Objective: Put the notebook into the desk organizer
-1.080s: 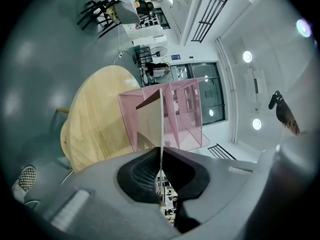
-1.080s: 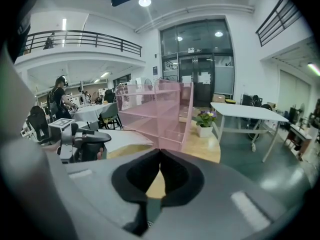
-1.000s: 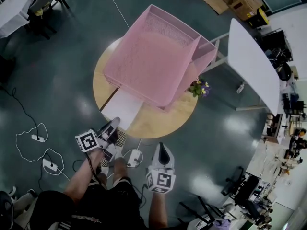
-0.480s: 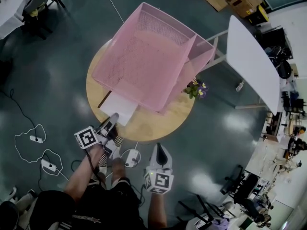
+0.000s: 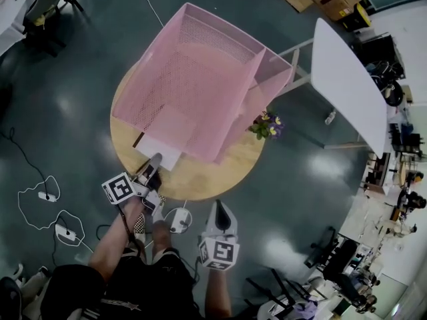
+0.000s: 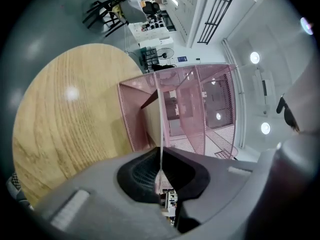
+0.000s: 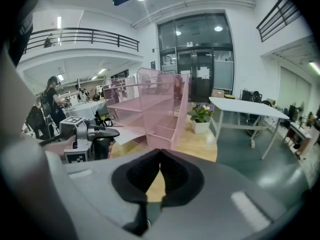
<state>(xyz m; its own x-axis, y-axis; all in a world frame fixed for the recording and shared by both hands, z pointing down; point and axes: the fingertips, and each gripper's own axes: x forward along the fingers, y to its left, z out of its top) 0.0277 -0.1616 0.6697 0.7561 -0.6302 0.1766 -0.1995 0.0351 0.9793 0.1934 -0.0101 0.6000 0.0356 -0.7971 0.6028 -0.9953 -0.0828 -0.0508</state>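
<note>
1. The left gripper (image 5: 153,164) is clamping the notebook (image 5: 162,155), now sliding deeper into the desk organizer (image 5: 200,79) at the worktop's (image 5: 207,176) near edge (insertion well under way).
2. The right gripper (image 5: 221,213) is idling, closed and empty.

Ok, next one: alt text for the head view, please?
Seen from above, the left tongs grip the near edge of a white notebook partly slid into a pink mesh desk organizer on a round wooden table. The right tongs hang shut and empty off the table's near edge; a small potted flower stands beside the organizer.
</note>
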